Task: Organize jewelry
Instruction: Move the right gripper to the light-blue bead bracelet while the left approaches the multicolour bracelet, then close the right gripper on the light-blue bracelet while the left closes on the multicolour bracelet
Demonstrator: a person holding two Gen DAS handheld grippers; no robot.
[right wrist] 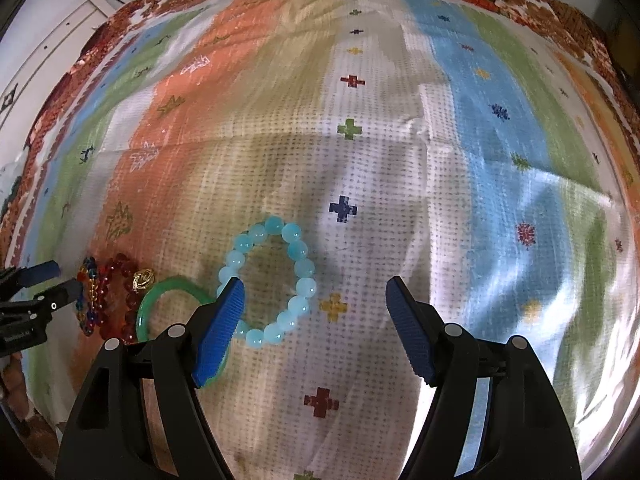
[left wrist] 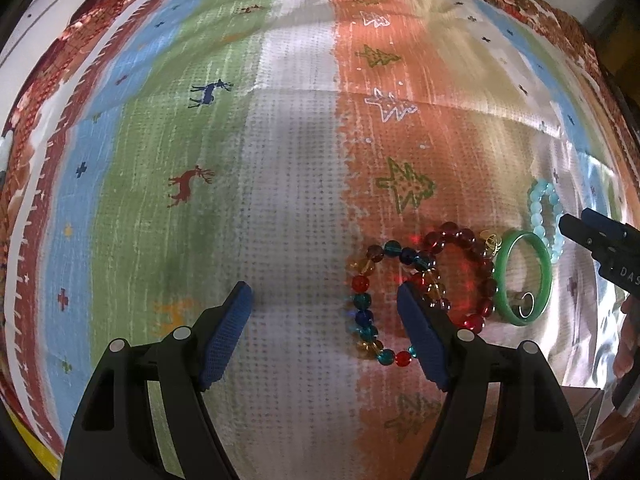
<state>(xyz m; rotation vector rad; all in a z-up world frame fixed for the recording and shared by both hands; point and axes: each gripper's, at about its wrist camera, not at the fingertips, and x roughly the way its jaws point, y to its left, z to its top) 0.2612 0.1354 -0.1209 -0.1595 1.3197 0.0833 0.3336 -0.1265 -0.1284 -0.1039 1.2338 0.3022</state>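
Several bracelets lie in a row on the patterned cloth. In the left wrist view a multicoloured bead bracelet lies by my right finger, then a red bead bracelet, a green bangle, a small gold ring and a light blue bead bracelet. My left gripper is open and empty above the cloth. In the right wrist view the light blue bracelet lies just ahead of my open, empty right gripper. The green bangle and the red beads lie to its left.
The cloth has green, white, orange and blue stripes with deer, tree and cross prints. A white cabinet stands beyond its far left edge. The other gripper shows at the right rim of the left wrist view.
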